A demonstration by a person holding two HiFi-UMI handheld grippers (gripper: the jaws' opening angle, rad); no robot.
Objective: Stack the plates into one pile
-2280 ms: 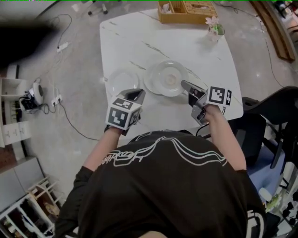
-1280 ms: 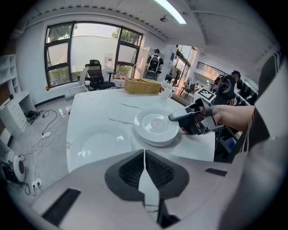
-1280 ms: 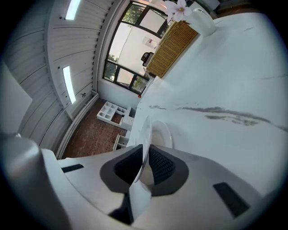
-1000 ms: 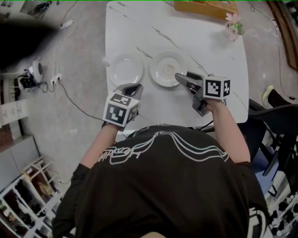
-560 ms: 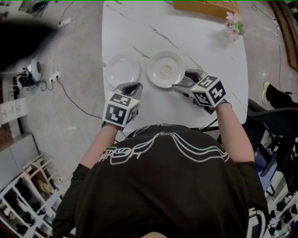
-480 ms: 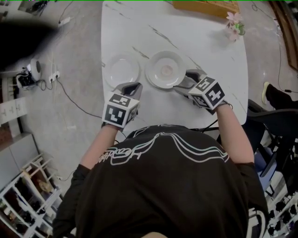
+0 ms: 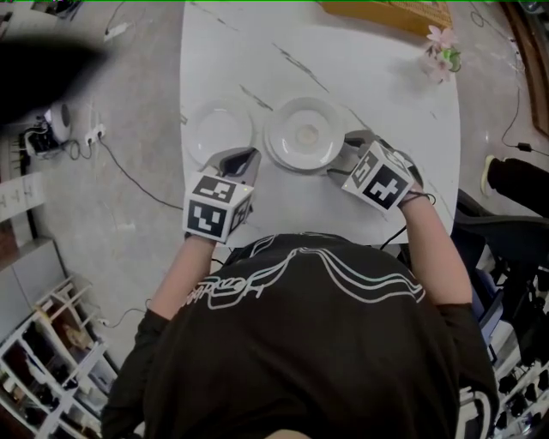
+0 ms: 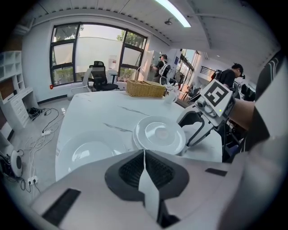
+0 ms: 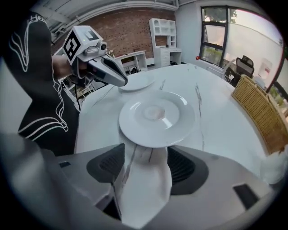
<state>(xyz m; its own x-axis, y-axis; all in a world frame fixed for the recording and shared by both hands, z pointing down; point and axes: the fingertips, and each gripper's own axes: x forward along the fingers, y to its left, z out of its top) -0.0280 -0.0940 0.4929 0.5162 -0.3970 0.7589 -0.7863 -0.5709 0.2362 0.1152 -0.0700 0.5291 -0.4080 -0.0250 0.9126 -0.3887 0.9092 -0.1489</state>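
Two white plates lie side by side on the white marble table (image 7: 377, 94). The smaller plate (image 7: 219, 130) (image 8: 87, 152) (image 9: 135, 83) is on the left. The larger plate (image 7: 302, 144) (image 8: 159, 134) (image 9: 155, 114) is on the right. My left gripper (image 7: 238, 159) (image 8: 144, 155) (image 9: 114, 78) hovers at the small plate's near right edge, jaws shut with nothing between them. My right gripper (image 7: 347, 153) (image 9: 145, 157) (image 8: 193, 130) stands open at the larger plate's near right rim. That rim reaches just into the gap between the jaws, and the pads do not press it.
A wicker basket (image 7: 386, 10) (image 8: 145, 88) (image 9: 258, 108) and a small flower pot (image 7: 442, 47) stand at the table's far side. Cables and a power strip (image 7: 94, 133) lie on the floor to the left. People stand beyond the table (image 8: 234, 74).
My right gripper has rolled over, opened its jaws and come down to the larger plate's rim. The left gripper has edged slightly toward the small plate.
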